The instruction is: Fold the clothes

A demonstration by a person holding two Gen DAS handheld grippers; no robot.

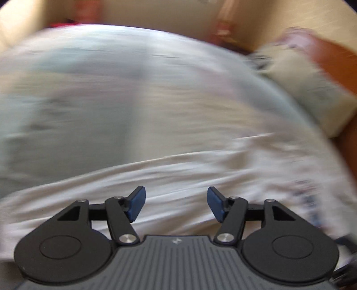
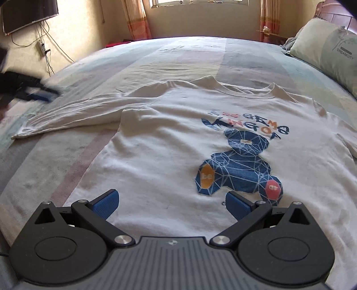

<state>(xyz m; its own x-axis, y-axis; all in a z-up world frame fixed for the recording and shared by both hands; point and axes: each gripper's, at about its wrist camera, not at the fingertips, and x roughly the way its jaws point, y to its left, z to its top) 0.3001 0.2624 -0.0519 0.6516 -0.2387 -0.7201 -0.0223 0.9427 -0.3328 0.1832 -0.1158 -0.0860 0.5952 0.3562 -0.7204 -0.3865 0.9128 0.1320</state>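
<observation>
A white long-sleeved shirt (image 2: pixel 169 142) lies spread face-up on the bed (image 2: pixel 178 58), its collar toward the far window and its hem toward the right gripper (image 2: pixel 172 204). The blue bear print (image 2: pixel 238 167) sits on the chest with lettering above it (only fragments such as "be" and "ar" on the paws read clearly). One sleeve (image 2: pixel 73 116) stretches out flat to the left across the striped bedsheet; the other sleeve runs off at the right edge of the right wrist view and is cut off there. The right gripper hovers just over the hem area with its blue pads (image 2: pixel 104 204) spread wide apart, nothing between them. In the same view the left gripper (image 2: pixel 40 94) appears at the far left near the sleeve's end as a dark, smeared shape with a blue streak, too blurred to show how its fingers stand from there. The left wrist view is heavily motion-blurred: the left gripper (image 1: pixel 176 206) has its blue pads (image 1: pixel 137 206) parted with a clear gap, empty, above pale cloth of the shirt (image 1: pixel 178 178) whose print (image 1: pixel 310 200) smears at the right edge. A pillow (image 2: pixel 328 51) rests at the head of the bed on the right, partly cut off, also visible as a soft pale block (image 1: pixel 308 89) in the left wrist view. Curtains (image 2: pixel 136 20) flank the window; a dark screen (image 2: pixel 29 13) hangs on the wall, partly out of frame.
</observation>
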